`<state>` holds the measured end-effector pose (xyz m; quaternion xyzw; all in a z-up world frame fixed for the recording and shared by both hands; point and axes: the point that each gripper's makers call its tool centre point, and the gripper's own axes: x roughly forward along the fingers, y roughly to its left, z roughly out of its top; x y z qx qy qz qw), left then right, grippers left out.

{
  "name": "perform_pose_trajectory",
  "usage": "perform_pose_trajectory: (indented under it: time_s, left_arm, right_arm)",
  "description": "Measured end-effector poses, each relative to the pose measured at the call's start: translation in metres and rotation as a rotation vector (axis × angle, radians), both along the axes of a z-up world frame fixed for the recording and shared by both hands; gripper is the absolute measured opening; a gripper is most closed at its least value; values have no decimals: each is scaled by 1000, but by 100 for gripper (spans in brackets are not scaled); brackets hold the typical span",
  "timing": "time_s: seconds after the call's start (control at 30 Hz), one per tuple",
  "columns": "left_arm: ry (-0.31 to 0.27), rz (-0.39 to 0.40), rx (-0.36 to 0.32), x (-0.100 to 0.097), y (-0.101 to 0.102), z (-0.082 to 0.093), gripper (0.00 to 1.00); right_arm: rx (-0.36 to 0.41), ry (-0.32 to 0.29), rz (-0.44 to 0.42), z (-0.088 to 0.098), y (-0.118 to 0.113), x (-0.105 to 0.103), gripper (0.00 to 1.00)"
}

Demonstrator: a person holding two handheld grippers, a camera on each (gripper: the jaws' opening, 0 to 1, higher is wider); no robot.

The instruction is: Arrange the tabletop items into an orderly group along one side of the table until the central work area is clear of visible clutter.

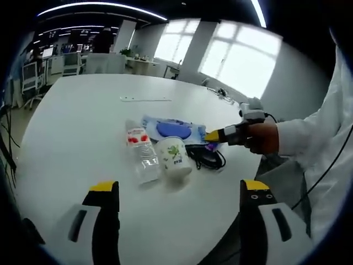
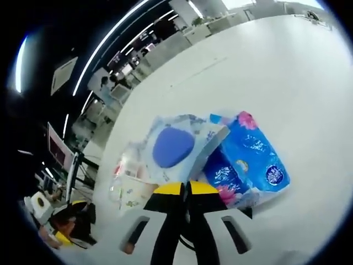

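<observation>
The stuff sits bunched near the counter [image 1: 77, 127] edge: a bottle [image 1: 141, 153] lying flat, a cup [image 1: 174, 157] right beside it, a wipes pack [image 2: 177, 148] behind, and a blue tissue pack [image 2: 248, 160] next to that. Left hand-held gripper [image 1: 179, 190] hangs wide open over the counter, holding nothing. Right hand-held gripper [image 2: 186, 190] has its jaws pressed together at the wipes pack's edge; can't tell if it's pinching anything.

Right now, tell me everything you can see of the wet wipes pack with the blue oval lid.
The wet wipes pack is a soft, flat plastic packet, white with a pale blue print and a dark blue oval lid on top, which looks closed. It lies tilted, propped on the blue tissue pack, beside the clear bottle and paper cup. The right gripper is shut at its near edge; an actual grip can't be confirmed.
</observation>
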<state>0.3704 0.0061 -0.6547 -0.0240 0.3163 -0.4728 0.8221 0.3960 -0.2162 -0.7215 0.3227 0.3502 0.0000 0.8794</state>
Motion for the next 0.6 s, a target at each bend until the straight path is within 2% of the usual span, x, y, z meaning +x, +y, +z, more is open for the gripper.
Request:
perform_pose_trajectory:
  time_s: [0.3,0.47,0.53,0.6]
  left_arm:
    - [-61,-21,1,38,-19,20,89]
    - [-111,-61,-25,69,-43,40,90]
    - [-132,-102,-34,72,-54,44,91]
    - [-128,-130,-34,74,-64,45,92]
  right_arm:
    - [19,-2,-22,-1,-1,0,0]
    - [29,-3,-28,-2,-1,0,0]
    - [34,-4,-30,-3,-2,0,0]
    - [37,-4,-31,-2,-2,0,0]
